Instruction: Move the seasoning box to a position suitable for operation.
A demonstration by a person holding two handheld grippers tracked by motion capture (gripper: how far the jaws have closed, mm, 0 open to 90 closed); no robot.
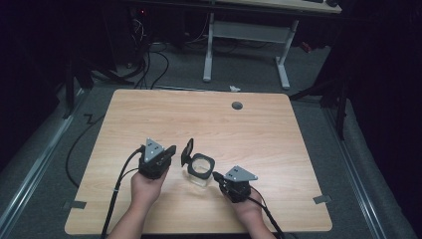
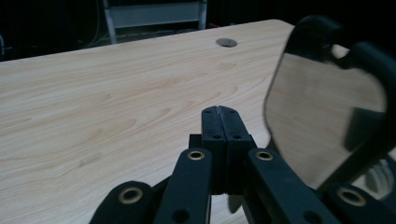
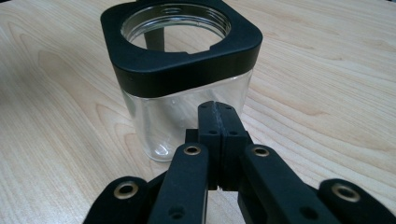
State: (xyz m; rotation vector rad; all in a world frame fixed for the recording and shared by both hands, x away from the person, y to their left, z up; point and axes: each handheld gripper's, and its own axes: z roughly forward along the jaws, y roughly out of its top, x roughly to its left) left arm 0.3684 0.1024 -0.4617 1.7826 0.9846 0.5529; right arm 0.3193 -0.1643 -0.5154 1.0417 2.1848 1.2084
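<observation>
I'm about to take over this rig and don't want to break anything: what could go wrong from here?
1. The clear jar stands open, its hinged lid flipped up toward the left gripper; a small nudge could probably knock the lid down or tip the jar.
2. The right gripper, jaws shut, sits right beside the jar's wall; pushing forward may slide the jar across the table.

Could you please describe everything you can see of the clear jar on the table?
The jar is a squarish clear container with a black collar round its wide mouth. It stands upright and looks empty on the wooden table, its hinged clear, black-framed lid swung open. It sits between both shut grippers; neither grips it.
</observation>
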